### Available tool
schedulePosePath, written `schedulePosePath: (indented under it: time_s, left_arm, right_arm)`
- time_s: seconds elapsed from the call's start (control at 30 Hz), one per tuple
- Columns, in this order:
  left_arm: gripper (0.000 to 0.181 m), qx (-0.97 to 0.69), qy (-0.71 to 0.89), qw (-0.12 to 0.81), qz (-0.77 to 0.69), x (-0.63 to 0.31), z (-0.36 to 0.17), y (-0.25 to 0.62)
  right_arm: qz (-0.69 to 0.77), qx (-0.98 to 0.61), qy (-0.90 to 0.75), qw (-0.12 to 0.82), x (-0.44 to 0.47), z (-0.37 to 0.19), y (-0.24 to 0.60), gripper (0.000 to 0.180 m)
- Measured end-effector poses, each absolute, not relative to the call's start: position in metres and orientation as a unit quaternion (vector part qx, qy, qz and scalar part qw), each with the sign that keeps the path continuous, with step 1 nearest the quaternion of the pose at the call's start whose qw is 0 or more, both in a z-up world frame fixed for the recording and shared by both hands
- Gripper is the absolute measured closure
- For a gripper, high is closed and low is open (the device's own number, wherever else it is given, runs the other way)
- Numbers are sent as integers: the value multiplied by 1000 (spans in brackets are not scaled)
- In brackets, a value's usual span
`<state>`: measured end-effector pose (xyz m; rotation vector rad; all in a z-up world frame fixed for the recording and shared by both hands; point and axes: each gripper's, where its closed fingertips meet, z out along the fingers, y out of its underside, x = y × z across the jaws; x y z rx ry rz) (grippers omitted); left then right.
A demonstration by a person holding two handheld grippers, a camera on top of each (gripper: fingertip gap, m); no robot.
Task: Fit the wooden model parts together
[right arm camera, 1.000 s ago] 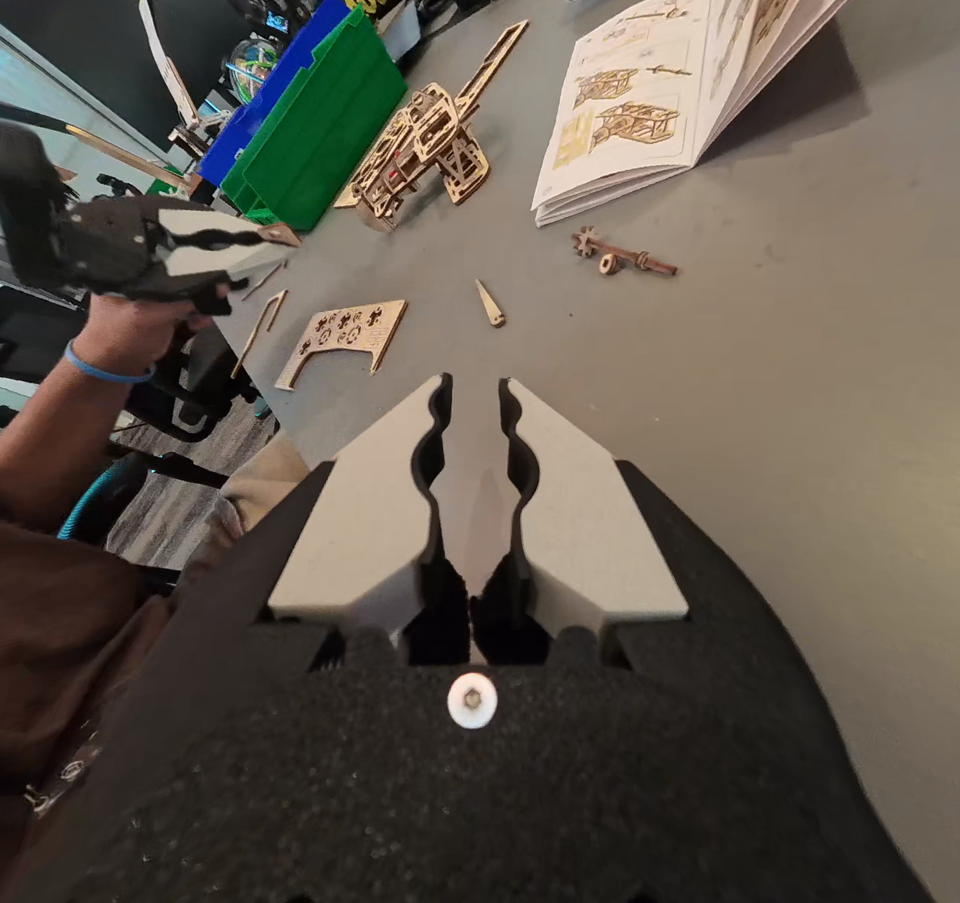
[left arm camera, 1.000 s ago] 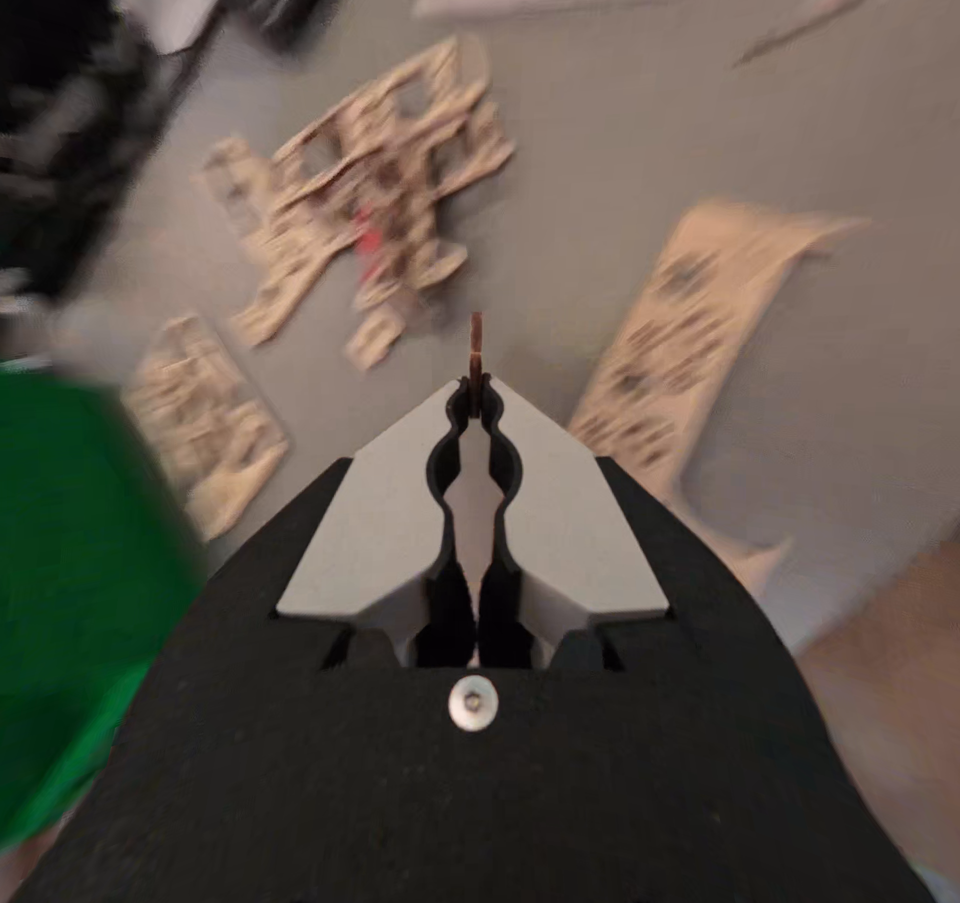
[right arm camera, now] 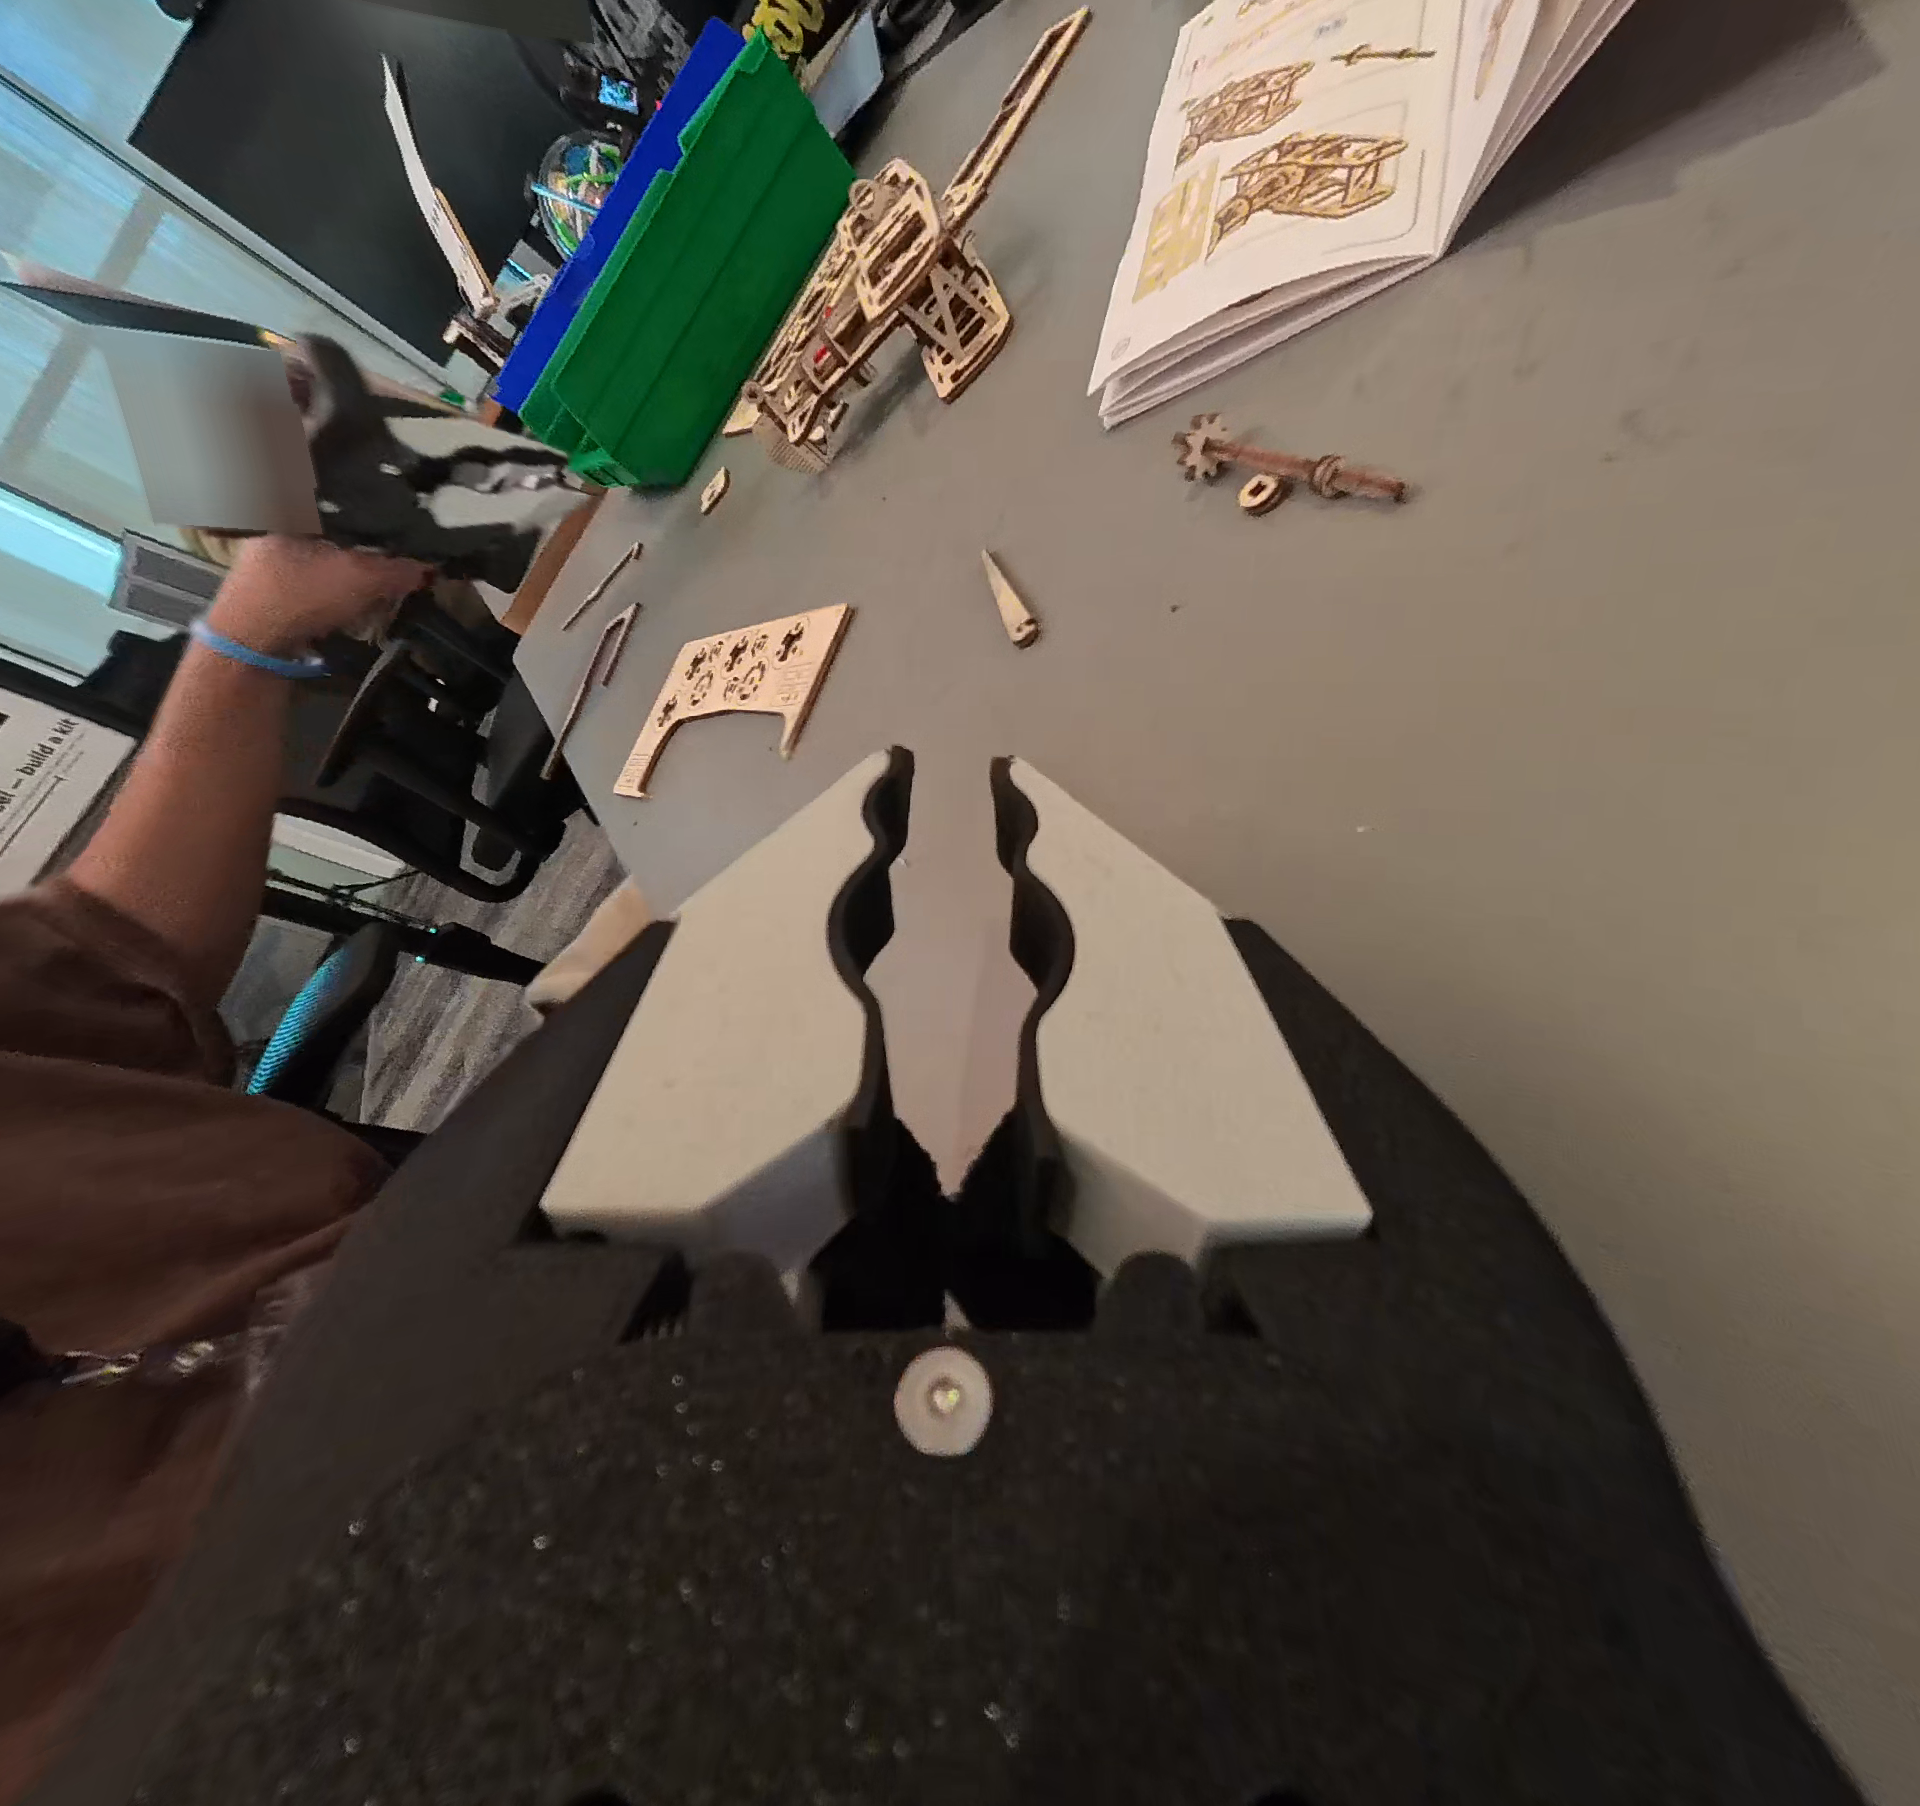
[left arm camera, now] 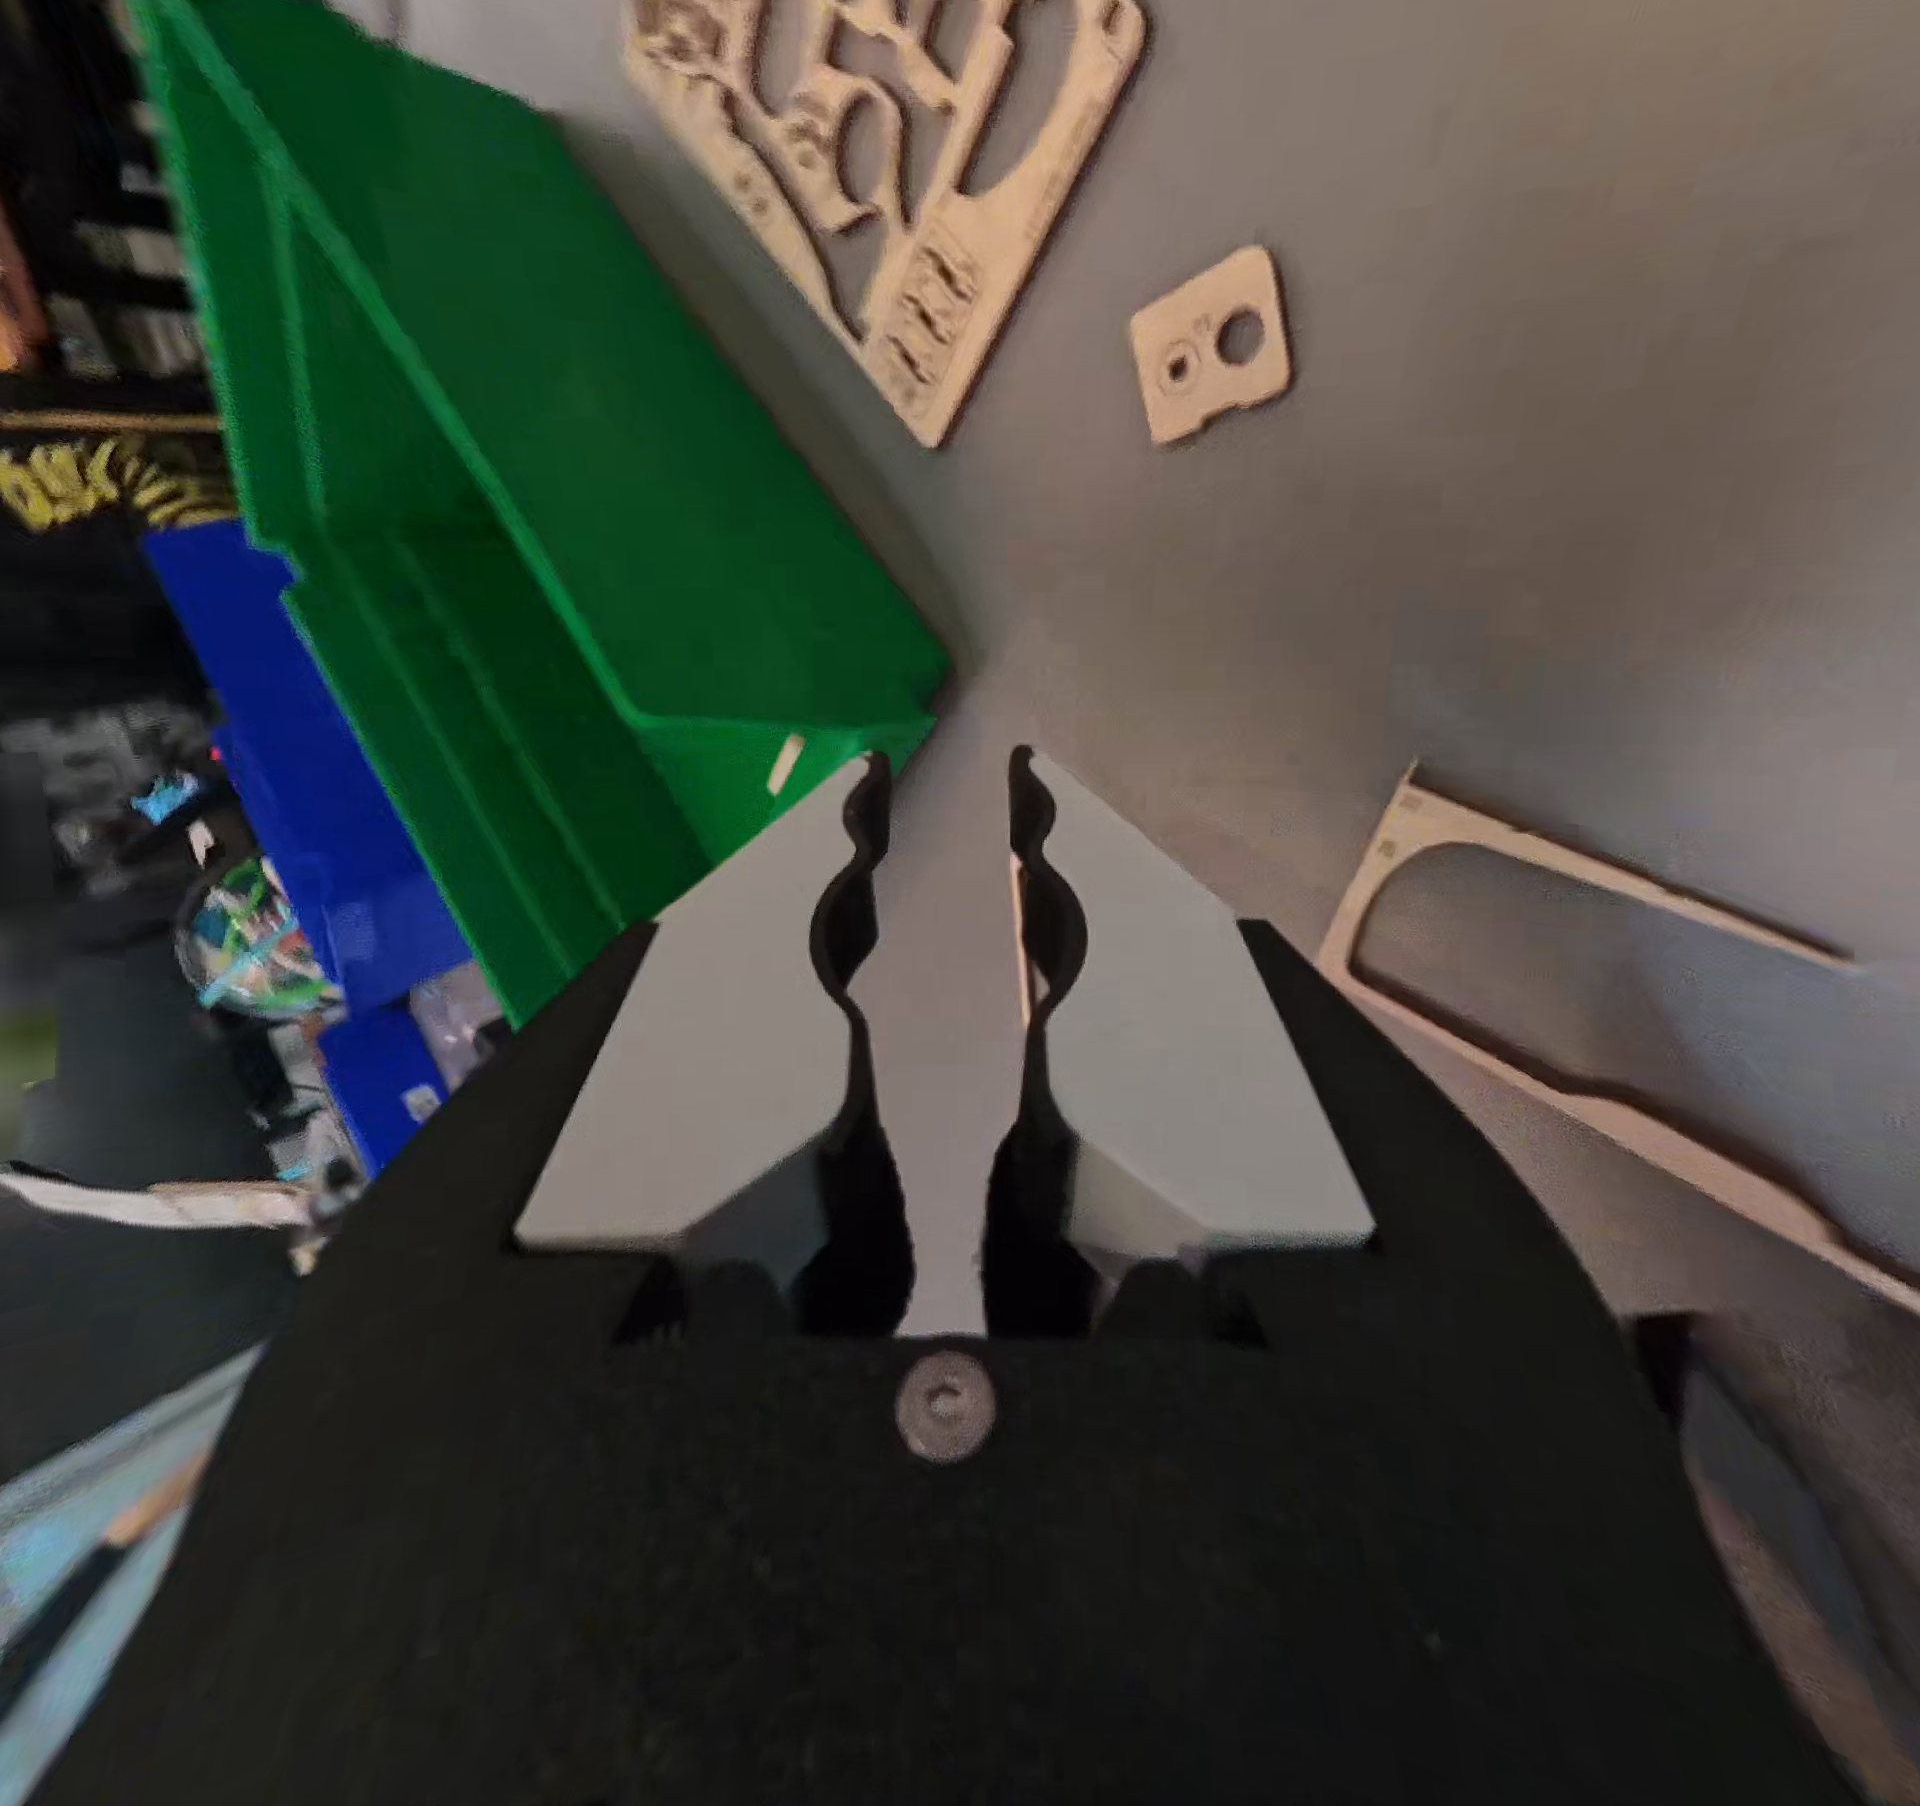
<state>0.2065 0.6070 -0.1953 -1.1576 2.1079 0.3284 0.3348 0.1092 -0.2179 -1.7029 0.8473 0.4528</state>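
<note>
Grey table [right arm camera: 1455, 821], both claws [left arm camera: 945, 769] [right arm camera: 951, 769] agape

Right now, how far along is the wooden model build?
Done: a partly assembled wooden lattice model stands beside the green bin. In hand: nothing; the left gripper and right gripper are both open and empty. Left: the loose toothed wooden axle, pointed wooden sliver and flat perforated wooden panel lie unfitted.

Matt grey table [right arm camera: 1558, 821] — pale laser-cut wooden sheet [left arm camera: 883, 146], glossy green plastic bin [left arm camera: 520, 509]
</note>
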Motion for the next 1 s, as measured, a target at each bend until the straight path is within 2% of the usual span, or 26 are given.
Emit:
schedulePosePath:
  time_s: [0.07, 0.13, 0.27, 0.33, 0.43, 0.53, 0.67, 1.0]
  left_arm:
    - [164, -502, 773, 384, 63, 205, -174, 585]
    - [160, -556, 730, 394, -55, 209, -164, 543]
    - [154, -556, 639, 391, -359, 223, -137, 427]
    - [155, -553, 593, 374, -451, 221, -130, 394]
    - [164, -546, 599, 337, -480, 221, -136, 382]
    - [163, -559, 588, 330, -483, 223, -138, 398]
    - [147, -604, 558, 299, -484, 218, -149, 417]
    - [148, -600, 559, 350, -453, 219, -147, 422]
  right_arm:
    - [187, -731, 356, 552, 337, -223, 109, 166]
    - [200, -729, 353, 551, 337, -223, 112, 165]
    - [219, -728, 354, 545, 337, -225, 115, 165]
    - [225, -725, 352, 547, 336, -224, 115, 165]
    - [233, -723, 349, 549, 334, -223, 115, 165]
    - [239, -720, 353, 547, 333, -224, 115, 165]
    - [241, -723, 347, 546, 329, -224, 116, 165]
    - [249, -720, 346, 548, 326, -223, 116, 164]
